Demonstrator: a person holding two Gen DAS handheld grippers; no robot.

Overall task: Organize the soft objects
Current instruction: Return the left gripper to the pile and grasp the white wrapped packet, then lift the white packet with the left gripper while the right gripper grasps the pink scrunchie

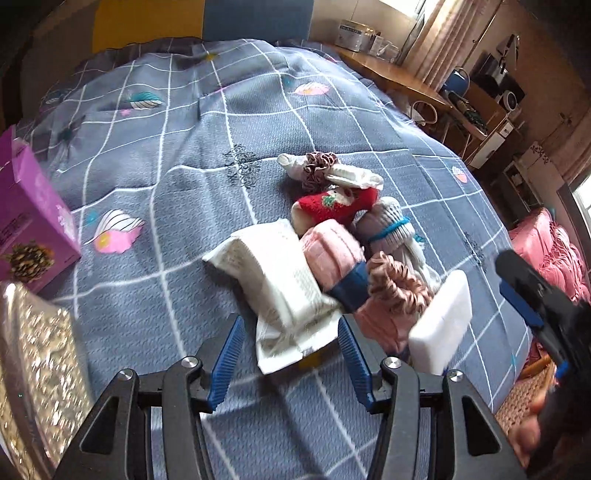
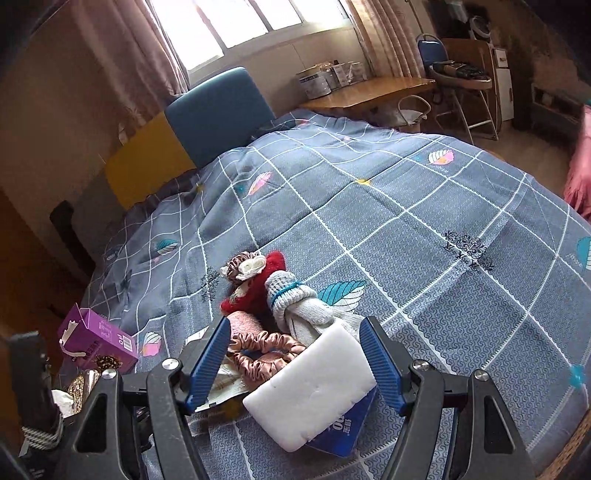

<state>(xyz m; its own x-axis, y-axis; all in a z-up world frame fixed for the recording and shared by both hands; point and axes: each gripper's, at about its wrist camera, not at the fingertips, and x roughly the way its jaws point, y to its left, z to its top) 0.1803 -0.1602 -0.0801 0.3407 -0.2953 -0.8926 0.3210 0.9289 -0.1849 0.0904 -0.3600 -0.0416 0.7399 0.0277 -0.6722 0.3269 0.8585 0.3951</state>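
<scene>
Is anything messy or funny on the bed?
Yes. The soft things lie in a jumble: the white sponge leans tilted on a blue tissue pack, and a pink scrunchie is squashed beside it.

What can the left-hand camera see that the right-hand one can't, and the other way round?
Only the left view shows the white packet fully, lying between the open left tool, and the right tool from outside. Only the right view shows the window and a blue tissue pack under the white sponge. Both show the sponge, red sock, purple box and bedspread.
</scene>
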